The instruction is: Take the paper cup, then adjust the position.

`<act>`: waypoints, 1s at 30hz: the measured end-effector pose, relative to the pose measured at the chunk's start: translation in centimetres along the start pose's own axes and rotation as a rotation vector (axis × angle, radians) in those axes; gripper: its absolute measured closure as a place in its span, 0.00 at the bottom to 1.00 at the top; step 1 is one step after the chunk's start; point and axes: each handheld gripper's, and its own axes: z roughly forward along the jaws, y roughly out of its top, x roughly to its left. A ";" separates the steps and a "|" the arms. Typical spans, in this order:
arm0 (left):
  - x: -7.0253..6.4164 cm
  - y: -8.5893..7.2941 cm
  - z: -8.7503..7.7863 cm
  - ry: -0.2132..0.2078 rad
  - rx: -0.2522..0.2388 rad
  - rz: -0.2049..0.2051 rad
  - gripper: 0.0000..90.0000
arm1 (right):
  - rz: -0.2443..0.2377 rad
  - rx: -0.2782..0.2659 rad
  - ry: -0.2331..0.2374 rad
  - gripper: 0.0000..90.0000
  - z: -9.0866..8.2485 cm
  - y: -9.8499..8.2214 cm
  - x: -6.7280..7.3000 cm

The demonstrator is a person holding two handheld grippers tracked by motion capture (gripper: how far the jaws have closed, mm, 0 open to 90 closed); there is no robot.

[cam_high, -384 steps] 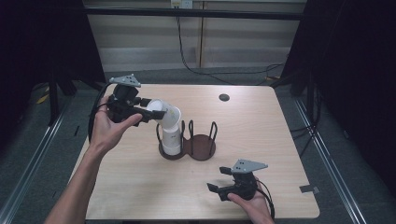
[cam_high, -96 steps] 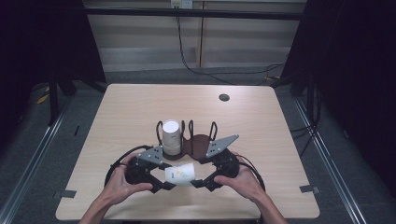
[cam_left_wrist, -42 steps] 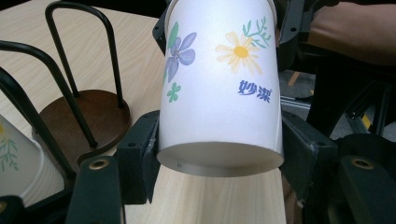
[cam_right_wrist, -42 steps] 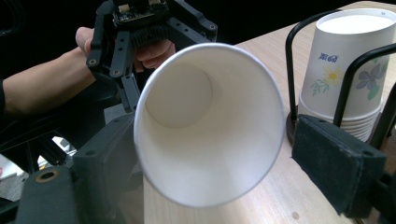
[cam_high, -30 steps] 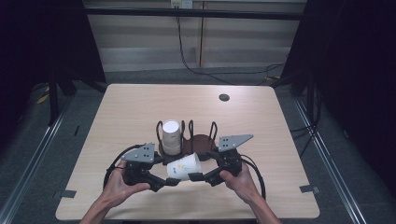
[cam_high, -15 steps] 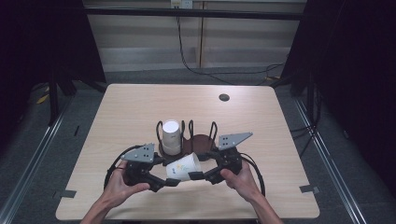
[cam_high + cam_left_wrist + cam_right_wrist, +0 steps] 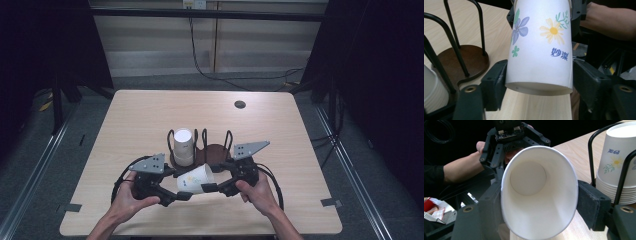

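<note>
A paper cup [image 7: 194, 180] lies on its side above the surface [image 7: 125, 115], near the front edge, held at both ends. The left gripper [image 7: 176, 195] is clamped on the base end, its jaws pressing both sides of the flowered wall. The right gripper [image 7: 210, 187] is clamped on the rim end, squeezing the mouth into an oval. Just behind stands a wire cup holder [image 7: 216, 150] with two wooden bases; its left bay holds an upright stack of cups [image 7: 183, 146]. A small dark disc [image 7: 240, 104] lies near the far edge.
</note>
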 end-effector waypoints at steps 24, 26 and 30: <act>0.1 0.0 -0.5 0.057 -0.035 -0.003 0.18 | 0.006 0.024 -0.064 0.32 -1.2 -0.1 -0.5; 0.2 0.0 -0.5 0.070 -0.027 -0.006 0.18 | 0.008 0.024 -0.066 0.32 -1.4 -0.1 -0.6; 0.4 0.1 -0.3 0.084 -0.038 -0.009 0.18 | 0.015 0.020 -0.079 0.32 -2.0 -0.2 -0.8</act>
